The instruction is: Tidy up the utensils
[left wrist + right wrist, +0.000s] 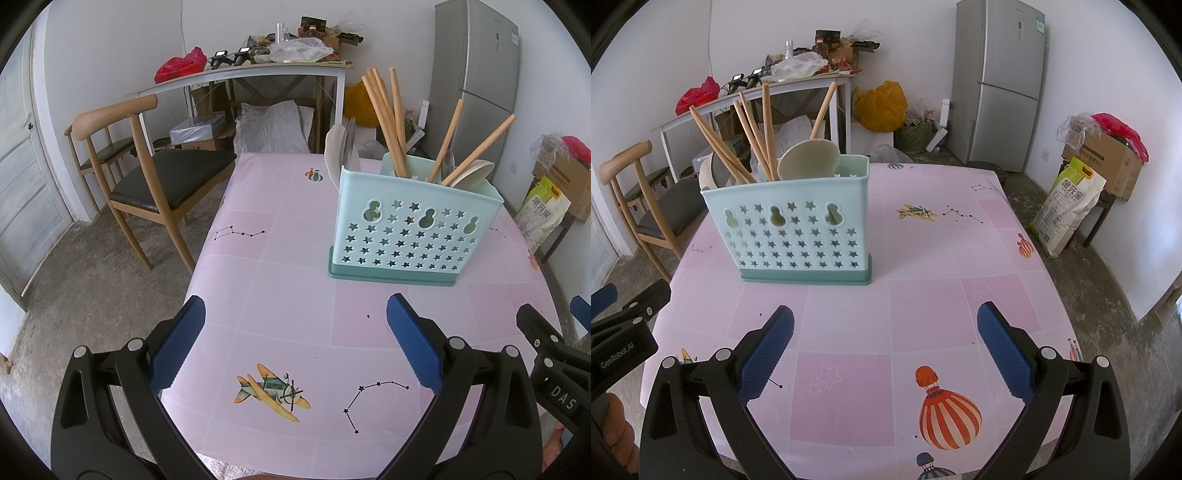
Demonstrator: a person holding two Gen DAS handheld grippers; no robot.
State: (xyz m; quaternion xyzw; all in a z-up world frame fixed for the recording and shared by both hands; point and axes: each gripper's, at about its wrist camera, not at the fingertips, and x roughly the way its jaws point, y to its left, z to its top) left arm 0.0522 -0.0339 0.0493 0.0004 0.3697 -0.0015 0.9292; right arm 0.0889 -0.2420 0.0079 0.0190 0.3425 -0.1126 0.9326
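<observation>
A pale teal utensil holder point(410, 232) with star cut-outs stands on the pink tablecloth; it also shows in the right wrist view point(798, 229). It holds several wooden chopsticks point(388, 122) and cream spoons point(474, 171), also seen in the right wrist view as chopsticks point(764, 136) and a spoon point(809, 158). My left gripper point(295, 314) is open and empty, above the table short of the holder. My right gripper point(886, 325) is open and empty, to the right of the holder's front.
The table point(923, 258) has a pink patterned cloth. A wooden chair point(147, 177) stands at its left. A cluttered white desk point(258, 70), a fridge point(1001, 85), a rice bag point(1067, 214) and a cardboard box point(1108, 162) line the walls.
</observation>
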